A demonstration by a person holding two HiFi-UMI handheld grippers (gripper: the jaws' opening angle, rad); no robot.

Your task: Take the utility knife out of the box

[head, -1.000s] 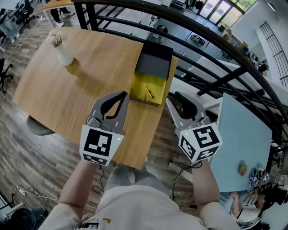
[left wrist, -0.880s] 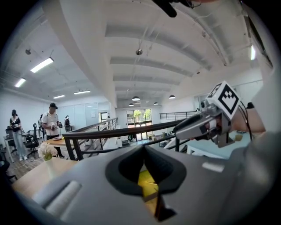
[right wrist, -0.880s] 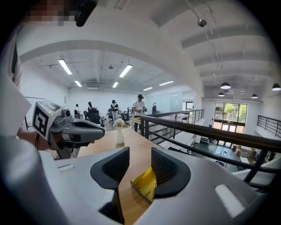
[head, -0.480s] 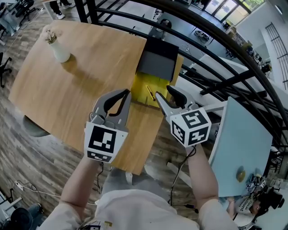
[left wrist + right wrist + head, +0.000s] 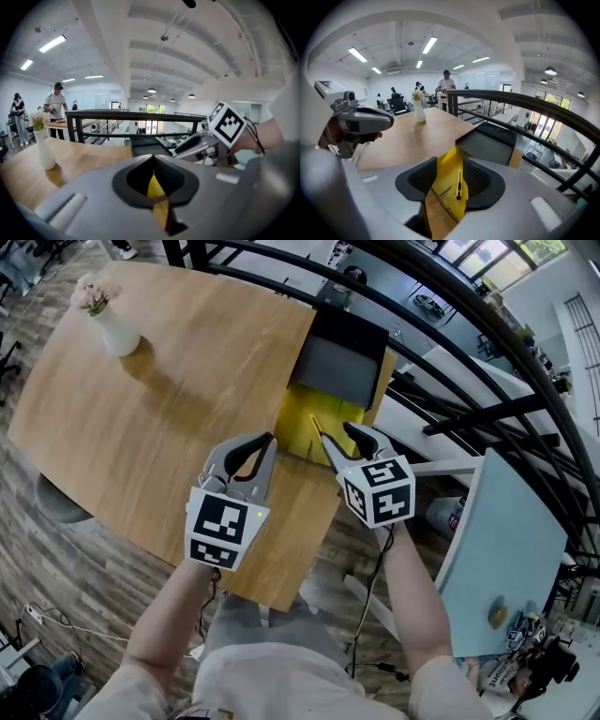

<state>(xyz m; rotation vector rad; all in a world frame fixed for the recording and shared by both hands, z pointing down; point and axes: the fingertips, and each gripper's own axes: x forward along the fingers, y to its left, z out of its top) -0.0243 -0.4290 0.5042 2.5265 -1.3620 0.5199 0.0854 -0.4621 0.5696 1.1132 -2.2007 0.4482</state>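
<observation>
**Right jaws spread above the open box, knife in line**

The right hand-held gripper [image 5: 337,435] hangs over the near end of the yellow box [image 5: 295,426], its jaws wide apart with nothing gripped. Seen along those jaws, the utility knife [image 5: 459,183] lies flat on the box floor. The left hand-held gripper [image 5: 267,442] is just beside the right one, above the tabletop [image 5: 178,381], with its jaws together on nothing.

For a sound grasp, the right jaws should probably come down astride the slim handle, across its length and near its middle. They need to go low enough to catch so flat a thing, then lift straight up clear of the walls. The left gripper could steady the box if it slides.

The dark lid [image 5: 345,360] stands open at the far end, and the black railing [image 5: 441,310] runs close behind it. The near box wall looks the likeliest snag. A vase [image 5: 111,326] of flowers stands well apart at the far-left corner. A pale blue panel [image 5: 511,540] lies off the tabletop to the right.
</observation>
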